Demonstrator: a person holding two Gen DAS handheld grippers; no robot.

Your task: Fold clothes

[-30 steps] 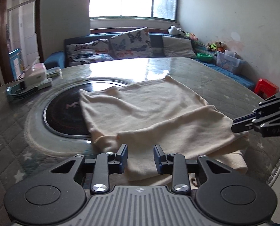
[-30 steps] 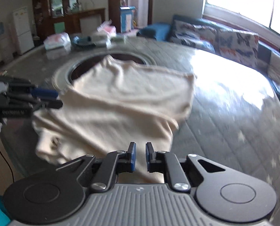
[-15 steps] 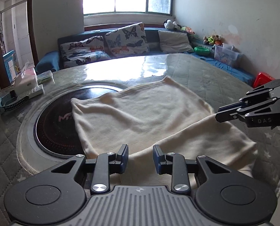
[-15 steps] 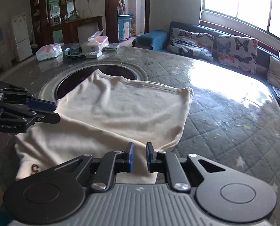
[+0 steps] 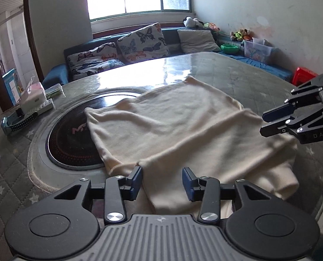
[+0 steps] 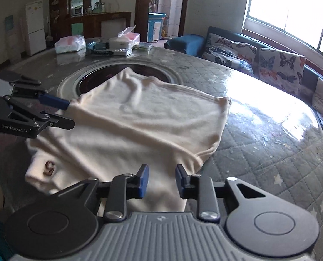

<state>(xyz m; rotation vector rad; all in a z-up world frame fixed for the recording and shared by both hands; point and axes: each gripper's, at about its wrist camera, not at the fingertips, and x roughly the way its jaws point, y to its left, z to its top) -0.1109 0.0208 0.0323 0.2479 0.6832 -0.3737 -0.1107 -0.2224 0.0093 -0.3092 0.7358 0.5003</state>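
A cream garment [image 5: 183, 126] lies folded on the quilted round table [image 5: 237, 74], its far part over the black round inset [image 5: 70, 139]. My left gripper [image 5: 162, 181] sits at the garment's near edge. Its jaws are opening, cloth lies under the gap and the pads are off it. My right gripper [image 6: 161, 180] is over the other near corner of the garment [image 6: 139, 126], jaws also opening, nothing pinched. Each gripper shows from the side in the other's view: the right gripper [image 5: 263, 123] and the left gripper [image 6: 71, 115], both just above the cloth.
Tissue boxes and a tray [image 6: 124, 41] and a plastic bag [image 6: 70, 43] stand at the table's far side. A sofa with butterfly cushions [image 5: 139, 41] runs behind, under the window. A red stool [image 5: 302, 76] stands beyond the table's edge. The table's near edge [image 6: 0, 174] is close to both grippers.
Both grippers' jaws have spread wider than half a second ago. The cloth, blurred and moving a second ago, now lies settled on the table.
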